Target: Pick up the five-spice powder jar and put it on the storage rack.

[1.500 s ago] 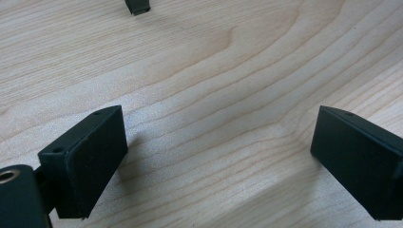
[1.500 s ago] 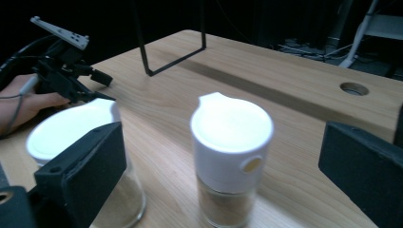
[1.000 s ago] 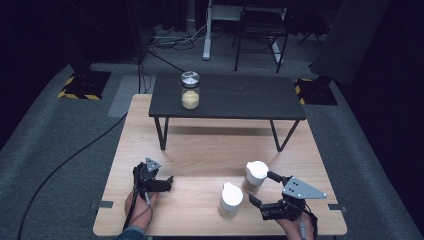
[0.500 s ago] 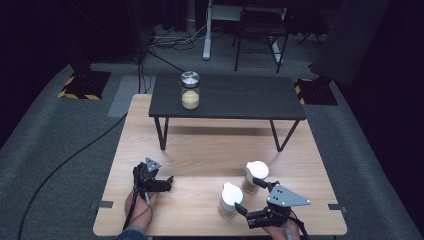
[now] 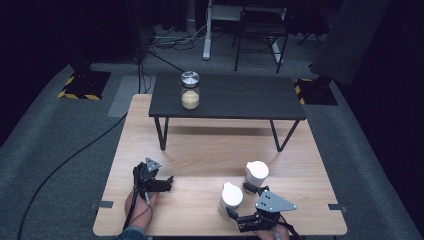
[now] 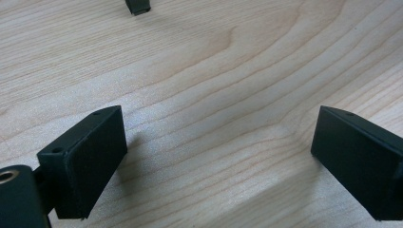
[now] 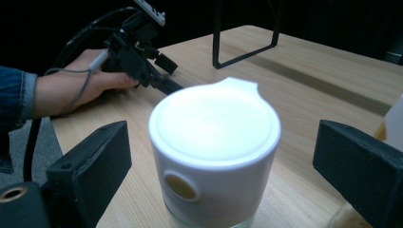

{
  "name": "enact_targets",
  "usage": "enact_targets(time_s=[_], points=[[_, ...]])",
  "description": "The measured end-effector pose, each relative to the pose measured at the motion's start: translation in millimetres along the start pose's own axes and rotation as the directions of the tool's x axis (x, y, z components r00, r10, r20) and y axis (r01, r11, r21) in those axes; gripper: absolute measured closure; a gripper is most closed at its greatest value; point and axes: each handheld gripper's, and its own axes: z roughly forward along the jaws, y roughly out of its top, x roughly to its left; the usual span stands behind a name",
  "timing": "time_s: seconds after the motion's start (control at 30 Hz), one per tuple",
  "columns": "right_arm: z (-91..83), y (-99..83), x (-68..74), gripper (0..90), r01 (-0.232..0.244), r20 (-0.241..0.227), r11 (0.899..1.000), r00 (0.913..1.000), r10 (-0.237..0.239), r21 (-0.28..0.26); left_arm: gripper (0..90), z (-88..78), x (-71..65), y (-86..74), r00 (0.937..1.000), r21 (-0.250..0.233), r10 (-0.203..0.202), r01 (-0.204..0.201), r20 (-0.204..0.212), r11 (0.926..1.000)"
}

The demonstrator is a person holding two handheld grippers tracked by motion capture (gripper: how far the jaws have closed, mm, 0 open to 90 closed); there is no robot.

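Note:
A glass jar with a white spouted lid [image 5: 231, 196] [image 7: 216, 142] stands near the front of the wooden table [image 5: 200, 150]. My right gripper [image 5: 240, 201] [image 7: 223, 161] has a jaw on each side of it. The jaws have just been closing, and gaps remain between the pads and the jar, so this gripper is open. A second white-lidded jar [image 5: 256, 172] stands just behind and to the right. My left gripper [image 5: 167, 182] [image 6: 218, 156] rests low at the front left, open over bare wood, held by a hand [image 7: 76, 90].
A low black table [image 5: 230, 97] stands on the back half of the wooden table, and a glass jar with yellow contents [image 5: 190, 91] sits on it. One of its black feet [image 6: 138, 5] shows ahead of the left gripper. Cables and chair legs lie on the floor beyond.
My right gripper has moved left and down until the near white-lidded jar sits between its jaws. The left gripper has stayed where it was.

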Motion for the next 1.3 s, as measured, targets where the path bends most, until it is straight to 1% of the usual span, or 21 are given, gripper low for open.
enact_targets(time_s=[0.17,0.27,0.43,0.63,0.77,0.93,1.0,1.1,1.3], points=[[6.5,-5.7,1.2,6.0,0.008,-0.003,1.0,1.0,-0.007,0.013,4.5,0.0,0.0,-0.1,1.0,0.0,-0.001,0.001,0.0,1.0],[10.6,-8.9,3.3,6.3,0.017,0.003,1.0,0.9998,-0.017,0.023,4.5,0.0,0.0,0.0,1.0,0.0,0.0,0.0,0.0,1.0],[17.4,-14.0,4.0,7.4,0.018,0.003,0.999,0.9998,-0.018,0.042,4.6,0.0,0.0,0.0,1.0,0.0,0.0,0.0,0.0,1.0],[25.6,-21.1,3.2,11.5,0.004,-0.008,0.998,1.0,-0.004,0.065,4.6,0.0,0.0,0.0,1.0,0.0,0.0,0.0,0.0,1.0],[29.4,-24.2,4.8,14.5,0.014,-0.002,0.997,0.9999,-0.014,0.078,4.5,0.0,0.0,0.0,1.0,0.0,0.0,0.0,0.0,1.0],[34.3,-26.2,0.7,20.4,-0.013,-0.014,0.994,0.9998,0.014,0.105,4.5,0.0,0.0,0.1,1.0,0.0,0.0,0.0,0.0,1.0],[35.3,-27.3,-0.3,24.2,-0.014,-0.018,0.994,0.9997,0.016,0.111,4.6,0.0,0.0,0.0,1.0,0.0,0.0,0.0,0.0,1.0],[35.5,-28.5,-0.5,28.1,-0.014,-0.017,0.994,0.9997,0.016,0.112,4.5,0.0,0.0,-0.1,1.0,-0.001,-0.001,0.001,0.0,1.0],[35.3,-28.8,-0.7,29.8,-0.006,-0.018,0.994,0.9998,0.008,0.11,4.6,0.0,0.0,0.0,1.0,0.0,0.0,0.0,0.0,1.0]])
